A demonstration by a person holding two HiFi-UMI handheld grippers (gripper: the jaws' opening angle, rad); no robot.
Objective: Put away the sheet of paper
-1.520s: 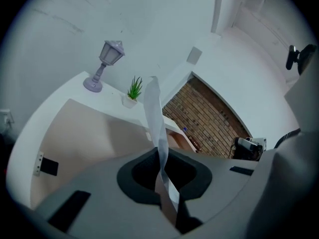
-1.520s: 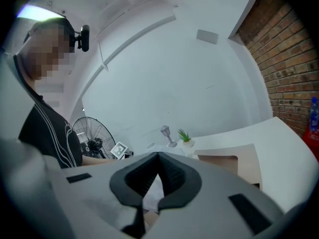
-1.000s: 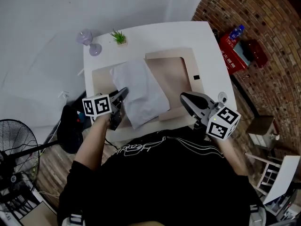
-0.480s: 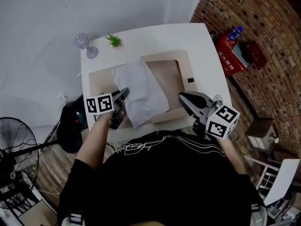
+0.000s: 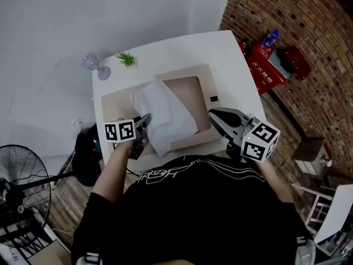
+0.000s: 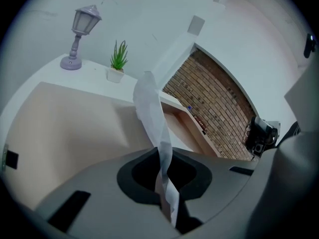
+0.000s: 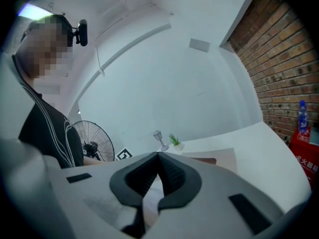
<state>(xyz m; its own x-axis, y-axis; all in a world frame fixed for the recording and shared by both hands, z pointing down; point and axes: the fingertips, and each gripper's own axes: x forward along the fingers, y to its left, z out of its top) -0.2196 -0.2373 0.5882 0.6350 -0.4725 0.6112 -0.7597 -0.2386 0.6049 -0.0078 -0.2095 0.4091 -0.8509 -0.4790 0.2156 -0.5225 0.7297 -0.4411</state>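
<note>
- The jaws of the left gripper [image 6: 160, 156] are closed tight on the near edge of the sheet of paper [image 6: 149, 108]. The sheet is pinched between the pads and is seen rising edge-on from them, bent and twisted.
- In the head view the rest of the sheet is spread ahead of those jaws and to their right. It is draped across the line where a beige panel [image 5: 115, 101] meets a beige framed tray [image 5: 205, 73].
- The jaws of the right gripper [image 7: 158, 156] are brought together at the tips, and nothing is clamped by them. In the head view they are seen over the near right part of the tray's rim, apart from the sheet, which lies to their left.
- The panel is laid flat on the white tabletop [image 5: 220, 48] to the left of the left jaws. The tray is set beyond them and to their right.
- Farther ahead of the left jaws, a small potted plant [image 6: 117, 61] and a lantern-shaped lamp [image 6: 79, 31] are stood near the tabletop's far edge, the lamp to the left of the plant.
- Well to the right of the right jaws, a red box [image 5: 263, 65] with a blue-capped bottle [image 5: 270, 37] is seen on the floor at the foot of a brick wall [image 5: 298, 15].
- Well to the left of the left jaws, a standing fan [image 5: 19, 173] is seen on the floor.
</note>
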